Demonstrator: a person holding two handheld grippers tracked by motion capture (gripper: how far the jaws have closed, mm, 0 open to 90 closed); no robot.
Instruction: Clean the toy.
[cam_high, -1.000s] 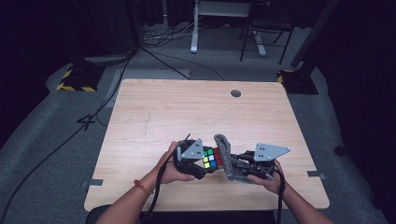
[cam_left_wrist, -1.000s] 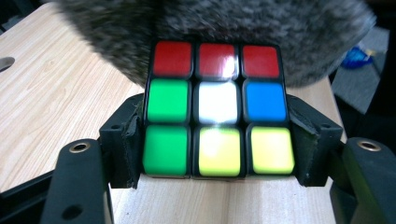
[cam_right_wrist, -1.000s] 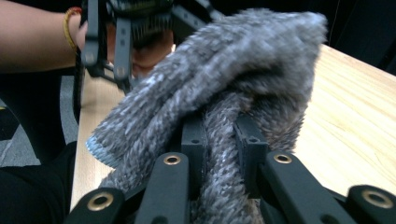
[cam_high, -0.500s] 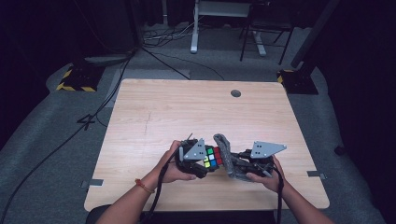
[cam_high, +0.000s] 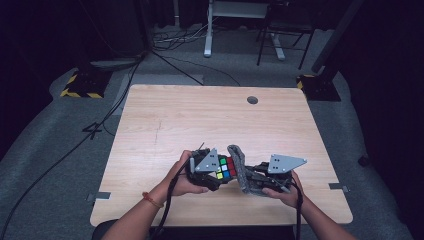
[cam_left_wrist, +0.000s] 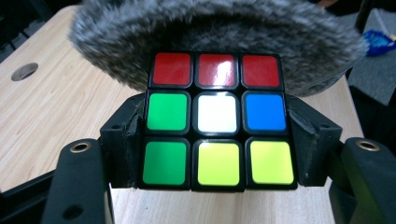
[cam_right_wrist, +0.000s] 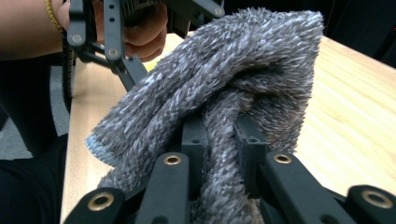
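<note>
A colour cube (cam_left_wrist: 217, 119) with red, green, white, blue and yellow squares sits clamped between the pads of my left gripper (cam_left_wrist: 217, 140). In the high view the cube (cam_high: 225, 167) is near the table's front middle, held by the left gripper (cam_high: 220, 172). A grey fluffy cloth (cam_right_wrist: 224, 93) is pinched in my right gripper (cam_right_wrist: 222, 140), and it rests against the cube's far side. From above, the cloth (cam_high: 241, 172) stands between the cube and the right gripper (cam_high: 252, 177).
The wooden table (cam_high: 165, 125) stretches away beyond the hands, with a round cable hole (cam_high: 252, 100) near its far edge. Cables, a desk frame and black stands lie on the grey floor behind.
</note>
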